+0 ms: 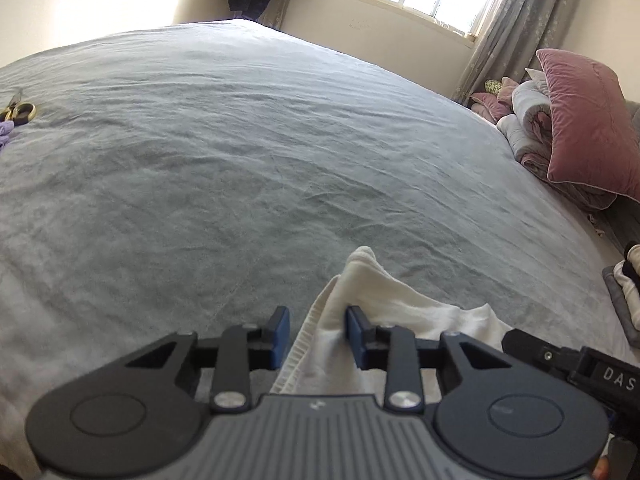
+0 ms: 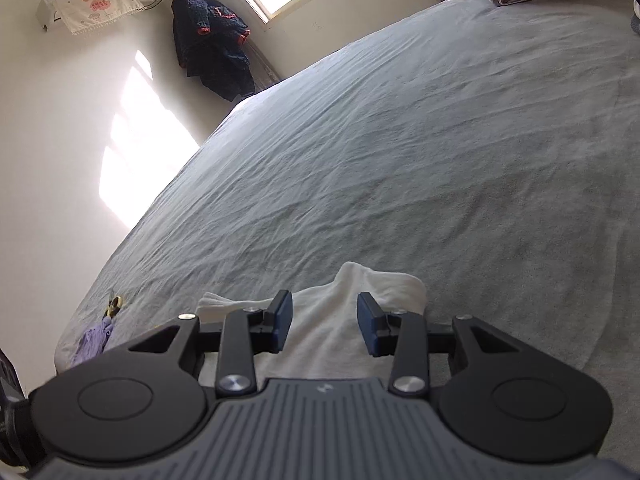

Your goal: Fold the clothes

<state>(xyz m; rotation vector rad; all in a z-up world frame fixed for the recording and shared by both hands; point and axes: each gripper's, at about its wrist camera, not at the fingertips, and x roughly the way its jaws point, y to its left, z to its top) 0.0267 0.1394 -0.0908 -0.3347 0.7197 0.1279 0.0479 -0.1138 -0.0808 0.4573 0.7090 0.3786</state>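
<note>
Here the white garment (image 1: 384,312) lies bunched on the grey bed (image 1: 240,160), right under both grippers. The left gripper (image 1: 318,334) has its fingers spread, with a ribbed edge of the cloth rising between them and brushing only the right pad (image 1: 356,336), while the right gripper (image 2: 325,326) hovers over the same cloth with fingers apart and pinching nothing. Scissors (image 1: 18,110) and a purple cloth (image 2: 96,338) lie well apart at the bed's edge.

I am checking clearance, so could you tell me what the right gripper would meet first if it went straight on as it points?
Probably the white garment lying under the right gripper's open jaws.
</note>
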